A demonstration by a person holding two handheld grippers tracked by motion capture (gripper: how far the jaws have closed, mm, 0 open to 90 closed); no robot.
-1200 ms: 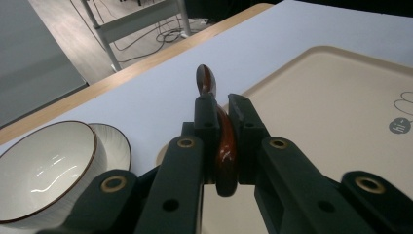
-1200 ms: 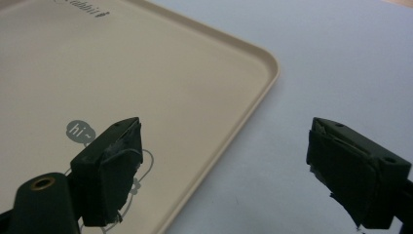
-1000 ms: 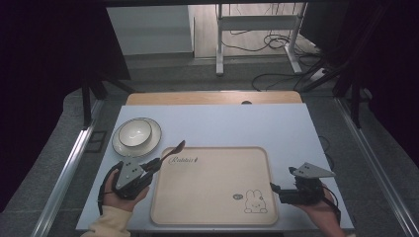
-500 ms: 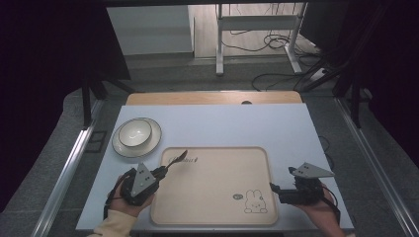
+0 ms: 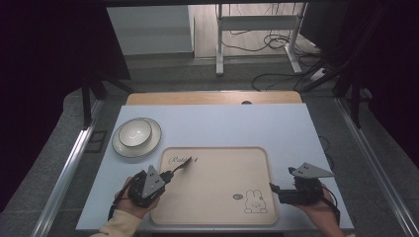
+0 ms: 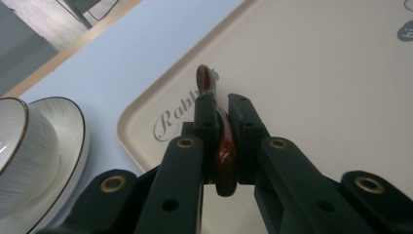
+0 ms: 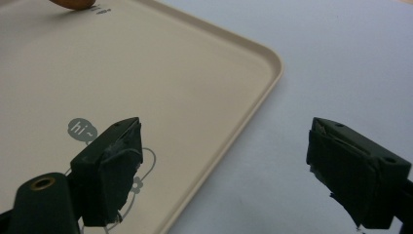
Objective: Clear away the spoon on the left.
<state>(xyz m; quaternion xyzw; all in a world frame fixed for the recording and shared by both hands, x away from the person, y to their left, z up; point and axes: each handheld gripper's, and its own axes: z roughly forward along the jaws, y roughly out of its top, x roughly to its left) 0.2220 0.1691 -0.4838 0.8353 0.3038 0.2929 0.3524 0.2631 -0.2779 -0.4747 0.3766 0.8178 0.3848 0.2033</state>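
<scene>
A glossy brown spoon (image 6: 206, 80) is clamped edge-on between the jaws of my left gripper (image 6: 224, 101). Its bowl end points out over the upper left corner of the beige tray (image 6: 316, 73). From above, the left gripper (image 5: 164, 176) lies at the tray's left rim and the spoon (image 5: 182, 167) reaches over the printed script. My right gripper (image 5: 273, 189) rests at the tray's right rim. Its jaws stand wide apart with nothing between them, straddling the tray (image 7: 170, 73) edge, so the right gripper (image 7: 229, 144) is open. The spoon's tip (image 7: 73, 4) peeks in at the top.
A white bowl (image 5: 135, 132) sits on a white plate (image 5: 152, 143) to the left, beyond the tray's corner. The pale blue table (image 5: 232, 123) has a wooden strip at the back. Dark metal rails run along both sides; cables lie on the floor behind.
My left gripper has carried the spoon to the right and lower, from beside the tray to over its left rim. The right gripper has stayed in place.
</scene>
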